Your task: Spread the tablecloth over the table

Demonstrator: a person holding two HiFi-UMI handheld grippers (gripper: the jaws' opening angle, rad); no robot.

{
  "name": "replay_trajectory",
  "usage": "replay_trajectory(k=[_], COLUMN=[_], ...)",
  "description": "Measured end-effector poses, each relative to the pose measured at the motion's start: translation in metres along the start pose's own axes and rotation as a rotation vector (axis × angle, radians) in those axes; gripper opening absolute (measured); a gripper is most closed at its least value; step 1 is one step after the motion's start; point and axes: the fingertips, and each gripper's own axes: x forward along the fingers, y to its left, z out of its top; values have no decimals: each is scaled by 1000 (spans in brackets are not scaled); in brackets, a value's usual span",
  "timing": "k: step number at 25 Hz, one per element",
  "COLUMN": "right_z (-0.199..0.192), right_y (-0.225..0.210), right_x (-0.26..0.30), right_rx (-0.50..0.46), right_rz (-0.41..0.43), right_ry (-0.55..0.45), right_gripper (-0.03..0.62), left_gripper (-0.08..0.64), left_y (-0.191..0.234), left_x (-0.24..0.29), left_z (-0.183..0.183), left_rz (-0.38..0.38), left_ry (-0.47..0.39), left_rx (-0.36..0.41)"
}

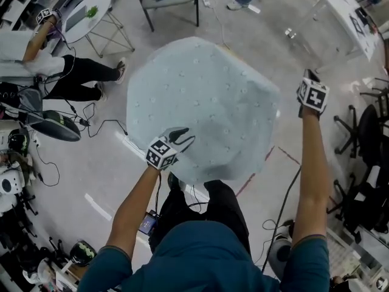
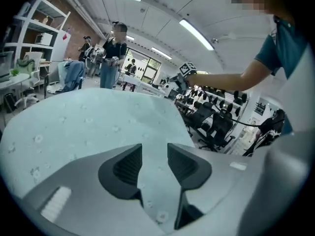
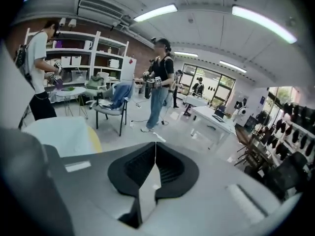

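A pale dotted tablecloth (image 1: 200, 96) covers the table (image 3: 95, 140), yellow edge showing.

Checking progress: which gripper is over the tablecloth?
The left gripper, jaws apart above the tablecloth; the right gripper is shut, out past its edge.

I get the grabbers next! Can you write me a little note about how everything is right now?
Left gripper: jaws apart over the near edge of the pale blue dotted tablecloth, no pinch visible.
Right gripper: shut, empty, off the table's right side.
Done: the cloth lies over the tabletop.
Left: a yellow table rim peeks out; probably tug the cloth over it and smooth.
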Motion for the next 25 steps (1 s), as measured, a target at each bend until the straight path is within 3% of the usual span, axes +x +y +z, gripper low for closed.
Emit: replay_trajectory(k=[2,7,9,11,12,14,21,25], right_z=[-10,-91,-133,-180,-205,-243,-257,-258], right_y=[38,221,272,289,288,279,277,280], right_x=[-14,-84,-106,-103,-95,-77,-63,-65], right_rx=[-31,-154,-177,-182,-186,-214,-164,-136], right_rz=[90,603,724,708,672,602,560,532], right_ry=[-42,-15,37,142,209,295,274,262], right_gripper=[12,11,11,11,11,11,11,11], left_gripper=[161,152,150,124,53,38,0,0], left_y=[20,58,68,73,74,72,77,69], left_x=[-10,-28,-28,-28,-27,-26,-25,-22], left_z=[-15,-33,-45,-58,-62,-64,-63,-73], left_rz=[45,137,155,171,177,174,175,164], left_ry=[23,39,72,115,131,144,133,207], left_rx=[-27,-121,-154,-154,-140,-118,-121,-10])
